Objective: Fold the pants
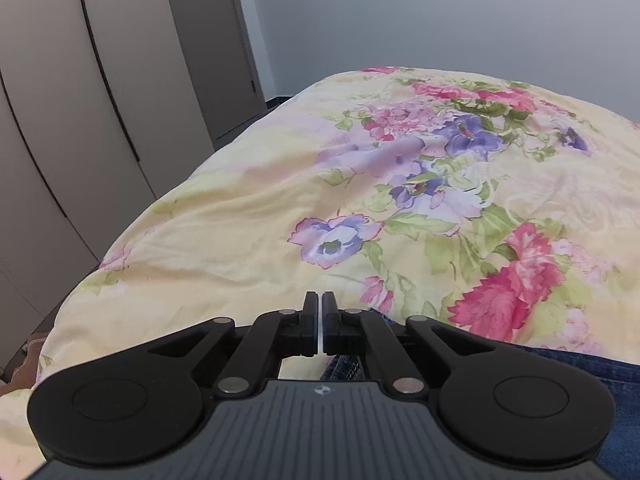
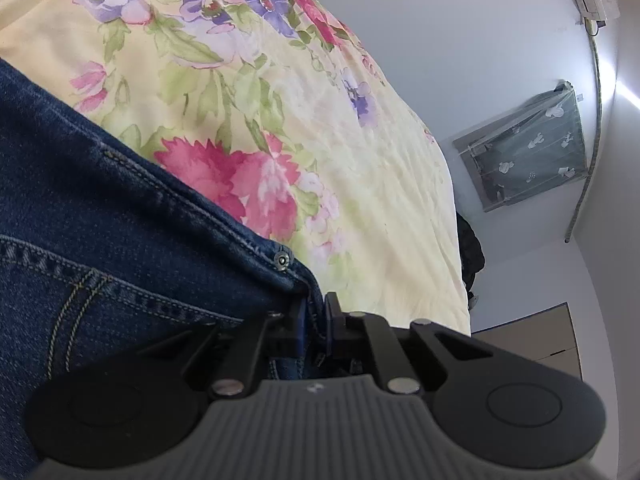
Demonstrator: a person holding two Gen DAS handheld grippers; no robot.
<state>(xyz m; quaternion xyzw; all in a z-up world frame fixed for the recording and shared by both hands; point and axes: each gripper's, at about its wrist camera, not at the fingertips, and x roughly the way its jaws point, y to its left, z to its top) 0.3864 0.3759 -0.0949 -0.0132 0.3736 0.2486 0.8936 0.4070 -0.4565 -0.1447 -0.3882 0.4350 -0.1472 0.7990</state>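
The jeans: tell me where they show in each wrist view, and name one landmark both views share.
Left wrist view: the jeans are a dark blue strip at the lower right, behind the gripper.
Right wrist view: the jeans fill the left and lower left.
Shared landmark: the big pink flower on the floral cover, beside the denim edge.

Even, soft daylight in both views, no hard shadows. Strong fisheye bend: grey wardrobe doors (image 1: 80, 120) bow at left edge, dark vignette in corners. Right wrist view: bright glare streak (image 2: 624, 92) on pale wall at upper right. Yellow floral bedcover (image 1: 240, 220) slightly soft, mild blur overall.
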